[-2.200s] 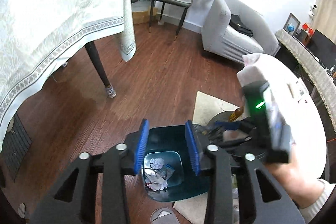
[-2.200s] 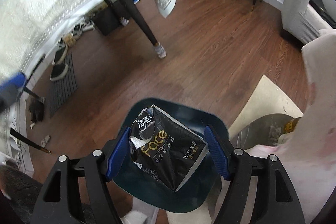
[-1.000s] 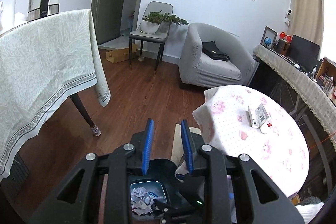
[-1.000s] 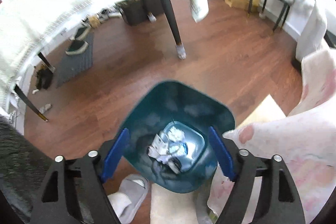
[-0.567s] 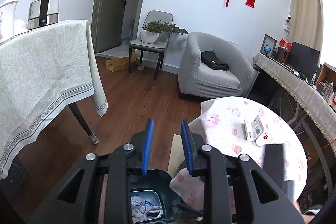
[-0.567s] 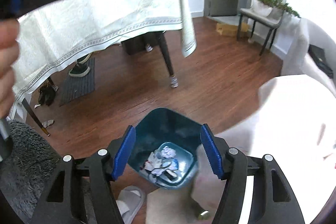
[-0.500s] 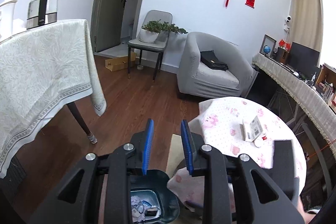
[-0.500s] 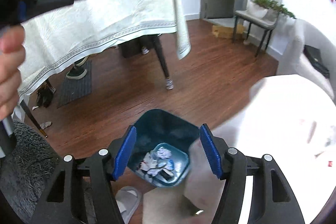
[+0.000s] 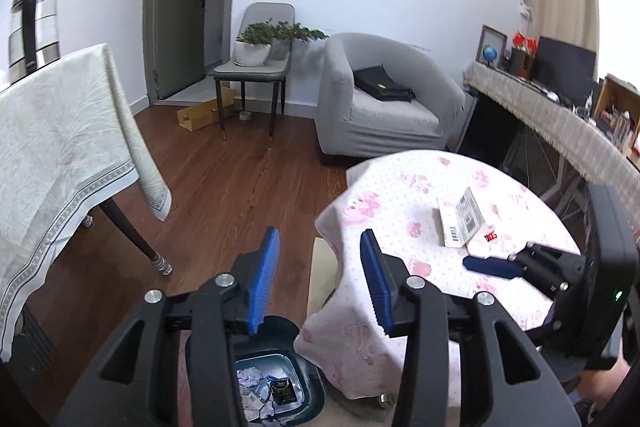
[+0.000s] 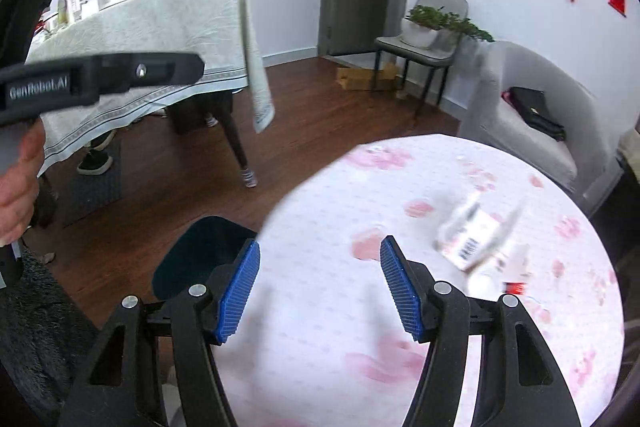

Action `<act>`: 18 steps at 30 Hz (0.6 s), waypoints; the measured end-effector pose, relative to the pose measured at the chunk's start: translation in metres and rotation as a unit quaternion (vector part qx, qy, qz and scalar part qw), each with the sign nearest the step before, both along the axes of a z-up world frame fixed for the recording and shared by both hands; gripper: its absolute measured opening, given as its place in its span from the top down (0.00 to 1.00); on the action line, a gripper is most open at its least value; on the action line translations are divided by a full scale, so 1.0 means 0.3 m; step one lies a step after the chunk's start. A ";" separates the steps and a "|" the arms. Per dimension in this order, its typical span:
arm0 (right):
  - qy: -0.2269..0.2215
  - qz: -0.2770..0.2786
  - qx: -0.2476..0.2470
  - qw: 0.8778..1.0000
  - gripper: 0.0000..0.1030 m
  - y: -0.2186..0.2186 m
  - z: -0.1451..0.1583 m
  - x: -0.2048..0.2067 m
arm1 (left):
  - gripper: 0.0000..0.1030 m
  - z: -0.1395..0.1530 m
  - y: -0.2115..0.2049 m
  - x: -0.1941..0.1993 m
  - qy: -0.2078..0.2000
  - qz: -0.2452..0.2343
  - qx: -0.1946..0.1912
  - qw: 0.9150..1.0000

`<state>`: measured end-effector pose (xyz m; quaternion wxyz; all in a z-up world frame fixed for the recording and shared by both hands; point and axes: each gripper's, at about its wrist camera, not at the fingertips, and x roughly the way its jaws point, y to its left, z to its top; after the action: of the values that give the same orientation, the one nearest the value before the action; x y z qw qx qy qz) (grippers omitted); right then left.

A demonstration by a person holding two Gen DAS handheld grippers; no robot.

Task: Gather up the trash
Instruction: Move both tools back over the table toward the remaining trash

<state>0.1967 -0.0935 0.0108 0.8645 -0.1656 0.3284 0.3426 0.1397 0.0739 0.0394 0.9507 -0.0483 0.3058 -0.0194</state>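
Note:
A dark teal trash bin [image 9: 308,375] stands on the floor by the round table, with crumpled papers and a black tissue pack [image 9: 283,390] inside. It also shows in the right wrist view [image 10: 200,251]. A white box with barcodes [image 9: 460,217] and small scraps lie on the pink-flowered tablecloth [image 9: 392,195]; the box is blurred in the right wrist view [image 10: 472,231]. My left gripper [image 9: 316,279] is open and empty above the bin and table edge. My right gripper [image 10: 318,283] is open and empty over the table.
A large table with a pale green cloth [image 9: 52,147] stands at the left, its dark leg [image 9: 132,235] on the wood floor. A grey armchair [image 9: 384,103], a chair with a potted plant [image 9: 256,59] and a desk with a monitor [image 9: 560,75] stand at the back.
The right gripper dropped the black tissue pack into the bin, then rose and swung right over the round table. The left gripper lifted away from the bin and opened wider.

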 end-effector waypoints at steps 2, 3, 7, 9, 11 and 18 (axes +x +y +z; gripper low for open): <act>-0.004 -0.005 -0.002 1.000 0.38 -0.025 0.001 0.005 | 0.52 -0.015 -0.027 0.021 0.007 -0.006 0.005 1.000; -0.006 -0.009 -0.004 1.000 0.38 -0.044 0.002 0.013 | 0.51 -0.022 -0.040 0.029 0.010 -0.008 0.008 1.000; -0.002 -0.014 -0.003 1.000 0.38 -0.120 0.003 0.038 | 0.48 -0.050 -0.096 0.078 0.025 -0.018 0.011 0.999; 0.000 -0.018 -0.003 1.000 0.38 -0.165 0.001 0.051 | 0.44 -0.063 -0.132 0.096 0.027 -0.028 0.012 0.999; 0.006 -0.020 0.005 1.000 0.38 -0.211 0.000 0.072 | 0.44 -0.085 -0.169 0.123 0.036 -0.036 0.018 0.999; 0.020 -0.026 0.031 0.999 0.40 -0.307 -0.018 0.127 | 0.43 -0.146 -0.269 0.204 0.058 -0.074 -0.009 0.996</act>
<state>0.2349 -0.1856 0.0055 0.8711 -0.1235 0.3394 0.3328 0.2010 -0.0067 -0.0042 0.9269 -0.0354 0.3628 -0.0895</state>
